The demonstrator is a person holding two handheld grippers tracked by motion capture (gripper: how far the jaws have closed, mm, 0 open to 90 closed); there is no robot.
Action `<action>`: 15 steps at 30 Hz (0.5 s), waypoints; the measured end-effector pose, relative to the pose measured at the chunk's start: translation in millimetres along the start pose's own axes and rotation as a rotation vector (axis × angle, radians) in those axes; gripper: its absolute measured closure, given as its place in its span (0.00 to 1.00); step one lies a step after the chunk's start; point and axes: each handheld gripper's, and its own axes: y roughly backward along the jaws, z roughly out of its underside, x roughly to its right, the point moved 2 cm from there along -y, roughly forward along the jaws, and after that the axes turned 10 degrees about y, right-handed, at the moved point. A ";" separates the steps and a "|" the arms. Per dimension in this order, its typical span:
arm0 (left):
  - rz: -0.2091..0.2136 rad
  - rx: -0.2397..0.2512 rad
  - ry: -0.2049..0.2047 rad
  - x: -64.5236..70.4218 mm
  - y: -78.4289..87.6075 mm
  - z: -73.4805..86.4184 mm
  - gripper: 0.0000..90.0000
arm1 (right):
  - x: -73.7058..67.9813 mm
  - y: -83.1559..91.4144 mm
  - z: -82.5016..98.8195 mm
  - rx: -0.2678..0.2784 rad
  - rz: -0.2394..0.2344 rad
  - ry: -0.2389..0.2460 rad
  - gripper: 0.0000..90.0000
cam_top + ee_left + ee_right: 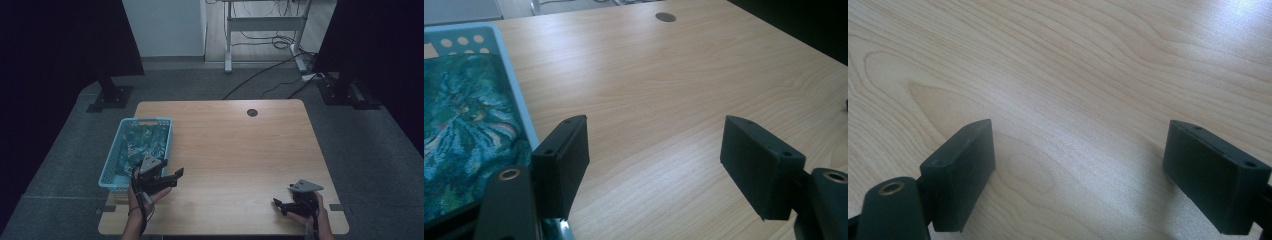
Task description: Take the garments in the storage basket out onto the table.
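Blue basket (111, 175) of patterned cloth (137, 145) sits at bench (240, 150) edge; left tongs (175, 176) and right tongs (278, 204) gape empty. A careless nudge could tip it off.

We see the high view dim and soft, its corners falling to black, while both gripper views look brighter, with pale glare streaking the tabletop (1108, 75) and the near black jaws slightly blurred
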 end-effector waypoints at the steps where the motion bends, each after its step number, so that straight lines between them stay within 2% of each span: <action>1: -0.009 0.012 -0.003 -1.2 0.7 -0.2 0.31 | 0.0 0.0 0.0 0.000 0.000 0.000 0.14; 5: -0.027 0.029 0.009 -8.4 3.5 -2.5 0.32 | -0.2 0.2 0.1 -0.001 0.000 0.000 0.14; 10: -0.047 0.023 0.018 -16.8 3.8 -6.1 0.32 | -0.2 0.2 0.1 -0.001 0.000 0.000 0.14; 15: -0.058 0.036 0.017 -17.9 3.6 -7.5 0.33 | -0.3 0.2 0.1 -0.001 0.000 0.000 0.14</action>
